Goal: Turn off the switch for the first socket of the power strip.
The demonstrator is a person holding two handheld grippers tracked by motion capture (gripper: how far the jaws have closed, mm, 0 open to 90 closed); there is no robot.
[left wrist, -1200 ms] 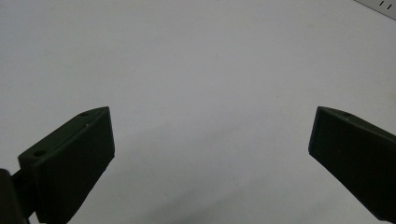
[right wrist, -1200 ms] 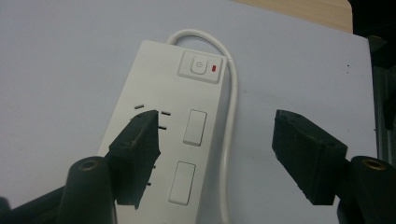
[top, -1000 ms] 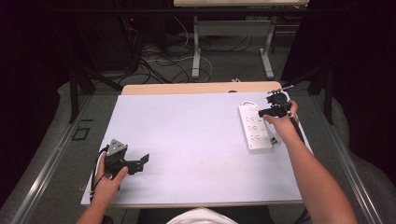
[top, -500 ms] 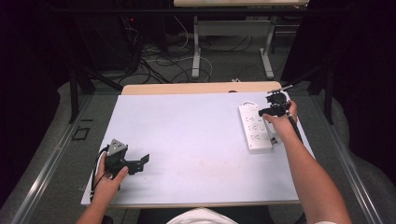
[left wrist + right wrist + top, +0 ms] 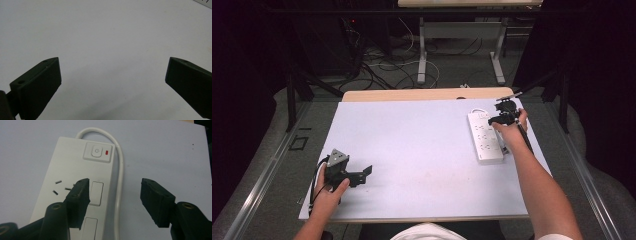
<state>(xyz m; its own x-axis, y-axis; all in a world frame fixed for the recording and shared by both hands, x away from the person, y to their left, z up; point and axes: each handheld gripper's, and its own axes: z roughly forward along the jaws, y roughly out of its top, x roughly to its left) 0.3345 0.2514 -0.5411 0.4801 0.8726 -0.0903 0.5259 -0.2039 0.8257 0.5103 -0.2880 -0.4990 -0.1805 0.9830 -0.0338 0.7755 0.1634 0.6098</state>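
Note:
A white power strip lies at the table's right side; its power button and red light sit at its far end, and its white cable runs along its side. My right gripper hovers over the strip's far end, open with nothing between its jaws; one jaw is above the strip's sockets, the other above the bare table past the cable. My left gripper rests low over the table near the front left corner, open and holding nothing.
The table has a pale lavender top with a wooden strip along its far edge. Beyond it are desk legs and loose cables on the floor. A corner of the power strip shows far off in the left gripper view.

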